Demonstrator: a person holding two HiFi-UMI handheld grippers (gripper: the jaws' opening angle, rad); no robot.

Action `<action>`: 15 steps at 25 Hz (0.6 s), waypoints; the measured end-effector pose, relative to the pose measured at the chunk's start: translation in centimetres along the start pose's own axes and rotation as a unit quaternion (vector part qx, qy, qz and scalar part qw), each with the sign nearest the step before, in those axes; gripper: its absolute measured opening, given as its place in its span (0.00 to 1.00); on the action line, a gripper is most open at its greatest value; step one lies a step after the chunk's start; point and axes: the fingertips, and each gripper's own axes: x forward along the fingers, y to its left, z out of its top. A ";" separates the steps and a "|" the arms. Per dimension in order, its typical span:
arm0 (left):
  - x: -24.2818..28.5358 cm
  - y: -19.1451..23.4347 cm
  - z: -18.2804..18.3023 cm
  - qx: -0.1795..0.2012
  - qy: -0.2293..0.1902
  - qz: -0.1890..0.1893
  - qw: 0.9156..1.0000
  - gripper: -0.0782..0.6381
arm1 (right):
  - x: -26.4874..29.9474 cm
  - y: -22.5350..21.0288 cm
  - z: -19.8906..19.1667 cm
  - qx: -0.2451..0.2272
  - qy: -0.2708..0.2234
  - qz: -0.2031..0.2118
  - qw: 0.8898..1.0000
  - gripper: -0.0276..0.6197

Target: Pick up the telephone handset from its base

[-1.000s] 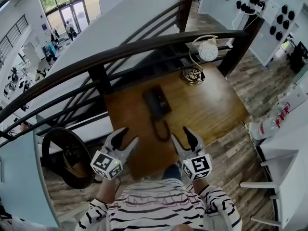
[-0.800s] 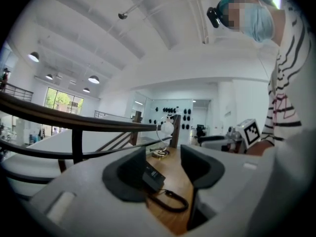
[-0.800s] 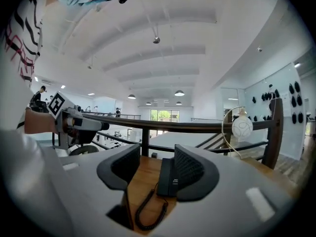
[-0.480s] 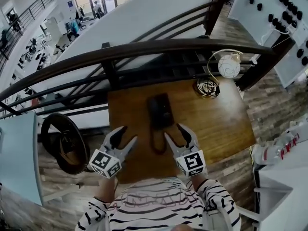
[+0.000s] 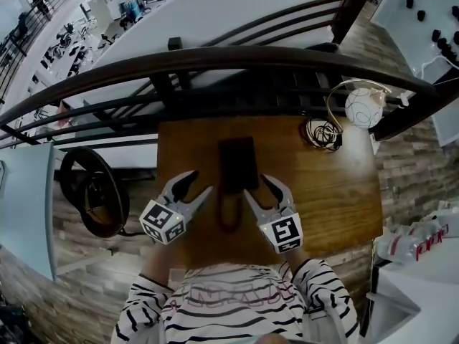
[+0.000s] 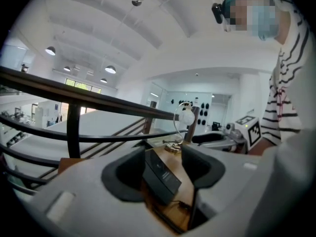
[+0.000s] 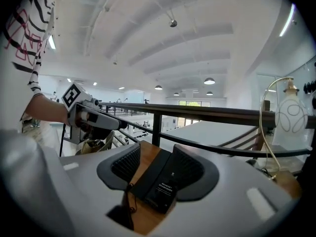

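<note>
The black telephone (image 5: pixel 238 165) lies on the wooden table (image 5: pixel 315 185), its handset resting on the base. A dark cord (image 5: pixel 228 217) loops from it toward the table's near edge. My left gripper (image 5: pixel 197 183) is open just left of the phone's near end; its jaws have just widened a little, with nothing between the pads. My right gripper (image 5: pixel 258 186) is open just right of that end. In the left gripper view the telephone (image 6: pixel 160 174) shows beyond the jaw gap, apart from the pads. In the right gripper view the telephone (image 7: pixel 160 181) likewise lies ahead of the spread jaws.
A white globe lamp (image 5: pixel 366 106) and a coiled cable (image 5: pixel 323 133) sit at the table's far right corner. A dark railing (image 5: pixel 215 59) runs along the far edge. A black round object (image 5: pixel 93 192) stands on the floor to the left.
Both grippers have moved forward and down, closing in on either side of the telephone's near end. The head view has shifted so the table sits more centred.
</note>
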 end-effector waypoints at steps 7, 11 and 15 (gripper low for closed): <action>5.3 2.8 -3.2 -0.015 0.023 0.011 1.000 0.43 | 2.9 -3.4 -4.3 -0.003 0.026 0.024 0.999 0.36; 8.0 4.1 -5.0 -0.023 0.041 0.015 0.999 0.43 | 4.3 -4.7 -6.5 -0.013 0.042 0.042 0.998 0.36; 9.7 5.5 -6.7 -0.024 0.057 0.025 0.998 0.43 | 5.8 -4.9 -8.5 -0.030 0.059 0.057 0.996 0.36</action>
